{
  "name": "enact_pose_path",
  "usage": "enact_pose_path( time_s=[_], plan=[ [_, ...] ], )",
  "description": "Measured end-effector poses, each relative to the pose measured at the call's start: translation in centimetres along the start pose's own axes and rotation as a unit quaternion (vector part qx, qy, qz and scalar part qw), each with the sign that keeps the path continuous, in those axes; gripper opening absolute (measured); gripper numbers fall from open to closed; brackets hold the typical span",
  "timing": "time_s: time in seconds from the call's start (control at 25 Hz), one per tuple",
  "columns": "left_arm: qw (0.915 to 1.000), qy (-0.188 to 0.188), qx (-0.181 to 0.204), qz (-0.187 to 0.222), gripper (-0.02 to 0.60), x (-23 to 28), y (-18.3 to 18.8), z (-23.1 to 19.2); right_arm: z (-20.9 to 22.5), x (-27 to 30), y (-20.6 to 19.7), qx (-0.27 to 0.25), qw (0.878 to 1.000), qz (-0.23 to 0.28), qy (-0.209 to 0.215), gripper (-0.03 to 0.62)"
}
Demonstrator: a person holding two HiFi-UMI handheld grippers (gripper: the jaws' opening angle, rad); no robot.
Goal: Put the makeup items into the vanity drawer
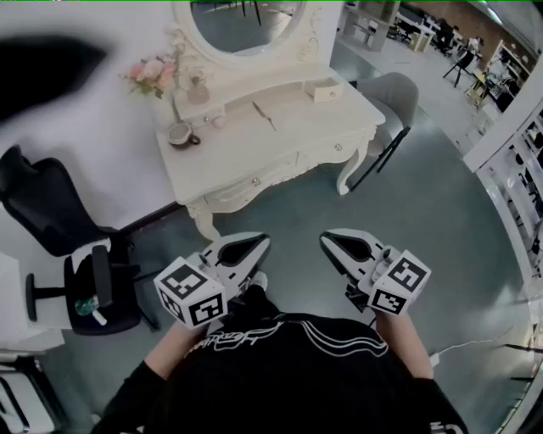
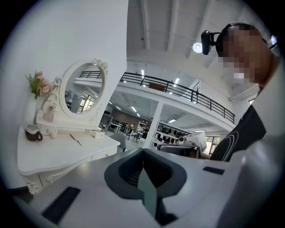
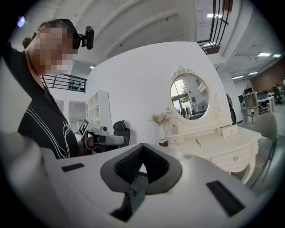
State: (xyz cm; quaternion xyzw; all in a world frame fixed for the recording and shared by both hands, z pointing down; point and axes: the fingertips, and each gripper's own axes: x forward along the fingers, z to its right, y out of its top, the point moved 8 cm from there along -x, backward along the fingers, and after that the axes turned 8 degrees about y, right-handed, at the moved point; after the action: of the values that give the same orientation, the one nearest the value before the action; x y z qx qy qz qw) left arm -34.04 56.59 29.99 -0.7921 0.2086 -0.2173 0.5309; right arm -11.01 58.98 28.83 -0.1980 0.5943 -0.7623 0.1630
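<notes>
- Your left tool [image 1: 261, 243] has its jaws pressed together with nothing between them. Its own view [image 2: 142, 152] shows the pads meeting on empty air.
- Your right tool [image 1: 327, 240] is likewise closed and empty, with the pads touching in its own view [image 3: 141, 147].
- Both tools hang roughly level in front of your body, well apart from the white table [image 1: 314, 127], with a stretch of floor [image 1: 407, 212] in between.
- The task's things lie on the table. A slim stick-like makeup item [image 1: 265, 116] is near the middle of the top, and a small round piece [image 1: 218, 121] lies towards the left. A pink bottle [image 1: 198, 89] stands on the raised shelf [image 1: 254, 89] under the mirror [image 1: 246, 21]. Each is too small to name more exactly.
- A cup [image 1: 181, 134] and a bunch of flowers [image 1: 151, 75] stand at the table's left end. You can probably leave these where they are.
- The front drawer [image 1: 254, 182] looks closed. So does the small drawer box [image 1: 326, 89] on the shelf at the right.
- As I judge it, nothing of the task is done yet: no item is in a drawer, none is held, and no drawer is open.
- Everything is left to do. You need to step up to the table, pull a drawer open, carry the items in one at a time, and likely push it shut.
</notes>
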Motion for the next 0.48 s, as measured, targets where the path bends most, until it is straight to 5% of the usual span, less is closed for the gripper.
enact_pose_path(
  time_s=[0.48],
  plan=[
    [0.9987,0.038,0.033,0.009,0.028,0.6,1.8,1.0,0.4,-1.6,1.1,-0.014,1.000,0.023,0.001,0.026]
  ],
)
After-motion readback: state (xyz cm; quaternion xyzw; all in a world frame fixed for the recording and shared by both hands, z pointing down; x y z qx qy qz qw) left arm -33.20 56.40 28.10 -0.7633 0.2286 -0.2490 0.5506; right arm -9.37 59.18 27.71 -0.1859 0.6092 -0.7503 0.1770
